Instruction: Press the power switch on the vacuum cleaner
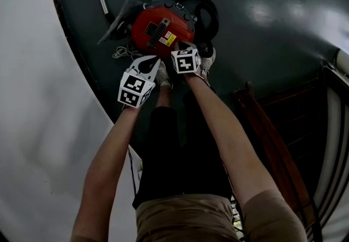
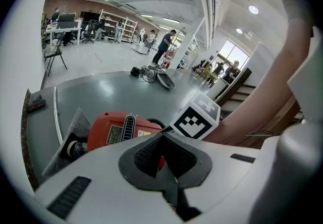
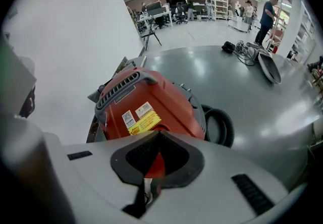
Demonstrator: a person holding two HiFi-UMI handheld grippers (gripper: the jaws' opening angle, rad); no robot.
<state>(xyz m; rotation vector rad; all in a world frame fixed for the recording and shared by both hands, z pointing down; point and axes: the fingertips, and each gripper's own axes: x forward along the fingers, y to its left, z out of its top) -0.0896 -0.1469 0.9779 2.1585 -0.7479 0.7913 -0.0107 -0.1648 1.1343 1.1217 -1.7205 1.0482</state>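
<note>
Here, the red vacuum cleaner is standing on the dark grey floor near the white wall, with its black hose curling beside it. The left gripper and the right gripper are both pointing at its near side, each with the jaws pressed together and holding nothing.

A glossy grey floor met a white wall; a tangle of cables lay beside a shallow round object (shelves stood far behind).
</note>
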